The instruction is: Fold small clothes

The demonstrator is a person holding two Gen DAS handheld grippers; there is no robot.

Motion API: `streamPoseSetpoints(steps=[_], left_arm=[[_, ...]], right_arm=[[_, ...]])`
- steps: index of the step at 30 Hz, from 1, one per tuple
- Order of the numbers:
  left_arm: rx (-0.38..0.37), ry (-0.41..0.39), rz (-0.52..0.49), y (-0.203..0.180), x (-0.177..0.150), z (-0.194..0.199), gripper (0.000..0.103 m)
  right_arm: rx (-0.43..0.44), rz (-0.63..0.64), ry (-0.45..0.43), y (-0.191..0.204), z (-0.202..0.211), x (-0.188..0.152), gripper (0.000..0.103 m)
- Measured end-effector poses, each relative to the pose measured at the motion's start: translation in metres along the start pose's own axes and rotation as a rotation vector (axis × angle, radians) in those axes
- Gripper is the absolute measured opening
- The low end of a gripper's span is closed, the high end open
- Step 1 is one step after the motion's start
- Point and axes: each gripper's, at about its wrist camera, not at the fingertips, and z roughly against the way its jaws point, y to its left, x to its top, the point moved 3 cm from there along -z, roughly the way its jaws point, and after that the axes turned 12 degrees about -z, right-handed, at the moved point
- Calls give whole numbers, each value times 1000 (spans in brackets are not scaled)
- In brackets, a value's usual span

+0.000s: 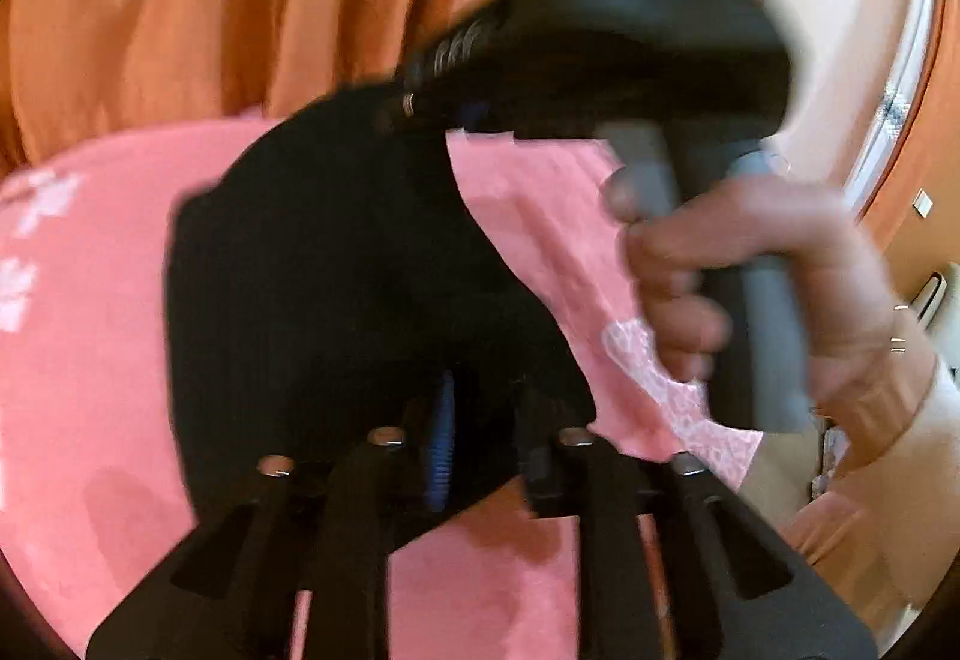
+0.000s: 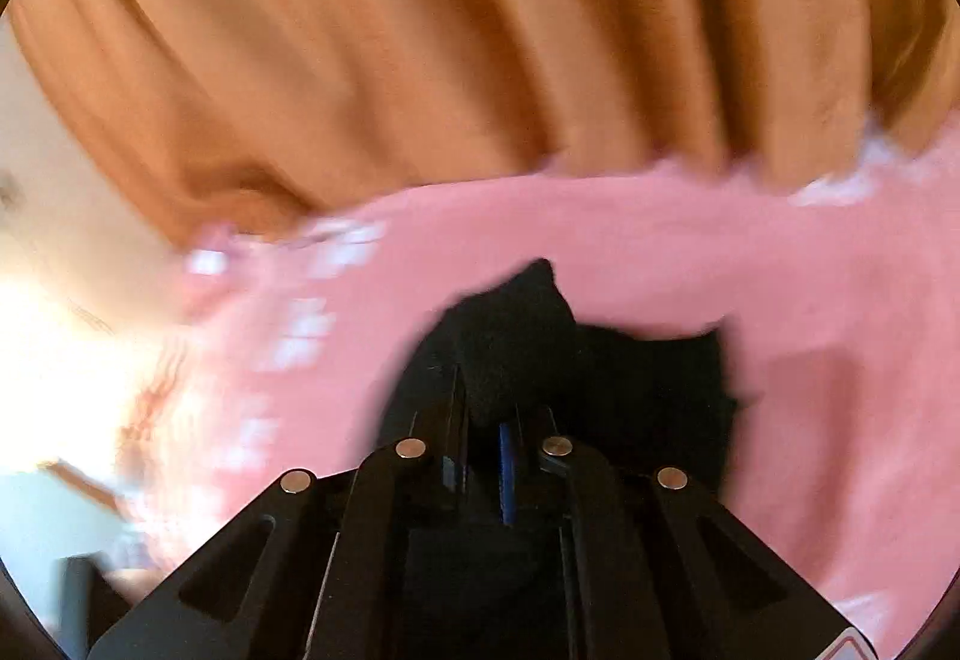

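While both jaws pinch it, ribbed black garment hangs creased, fuzzy pink blanket beneath, pleated orange curtain behind.

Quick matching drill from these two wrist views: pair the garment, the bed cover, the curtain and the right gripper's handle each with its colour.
Things:
1. garment
2. bed cover
3. curtain
4. right gripper's handle

Colours:
A. orange
B. grey
C. black
D. pink

Pairs: 1-C, 2-D, 3-A, 4-B.

Both the left gripper and right gripper have their fingers on the garment.
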Motion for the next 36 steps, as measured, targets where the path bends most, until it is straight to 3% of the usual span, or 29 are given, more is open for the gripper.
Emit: streamPoseSetpoints(steps=[2, 3, 5, 6, 7, 9, 12, 14, 17, 18, 19, 20, 21, 23, 25, 26, 29, 32, 34, 36], left_arm=[[49, 0, 59, 15, -10, 6, 49], [60, 2, 96, 25, -15, 12, 63], [93, 10, 178, 50, -24, 28, 68], [116, 14, 222, 66, -28, 37, 70], [147, 20, 256, 80, -31, 45, 71], [201, 18, 297, 100, -36, 53, 71], [245, 65, 313, 110, -42, 45, 72], [223, 112, 335, 107, -45, 34, 72], [202, 146, 336, 96, -54, 21, 72], [211, 148, 316, 90, -53, 18, 72], [219, 145, 299, 87, -51, 16, 72], [224, 137, 282, 82, -48, 15, 72], [225, 127, 261, 77, -44, 15, 72], [224, 110, 247, 72, -39, 17, 77], [229, 95, 228, 68, -36, 17, 81], [237, 101, 213, 66, -36, 15, 81], [281, 147, 174, 69, -46, 3, 81], [274, 162, 226, 77, -45, 1, 81], [239, 141, 284, 82, -39, 5, 81], [230, 120, 294, 82, -31, 6, 81]], right_arm=[[-123, -117, 100, -44, -33, -7, 16], [-142, -147, 135, -55, -37, -10, 16], [-138, -144, 130, -62, -22, -15, 16], [-142, -119, 115, -61, -9, -20, 25], [-137, -99, 106, -59, 3, -26, 48], [-68, -75, 111, -54, 25, -48, 71], [31, -71, 238, -45, 25, -83, 71], [87, -75, 314, -36, 13, -101, 71], [44, -80, 375, -30, -14, -119, 71], [39, -85, 377, -28, -19, -121, 61], [48, -83, 366, -25, -22, -119, 17], [68, -62, 334, -15, -16, -114, 9], [83, -31, 264, -4, -3, -104, 8], [110, 113, 54, 27, 48, -85, 7], [36, 195, -16, 22, 63, -84, 7], [-31, 178, 13, 5, 52, -86, 7], [-162, 55, 283, -60, -16, -115, 7], [-126, 50, 240, -58, -3, -108, 13], [-85, 12, 187, -55, 12, -97, 35], [-48, -13, 124, -53, 25, -82, 48]])
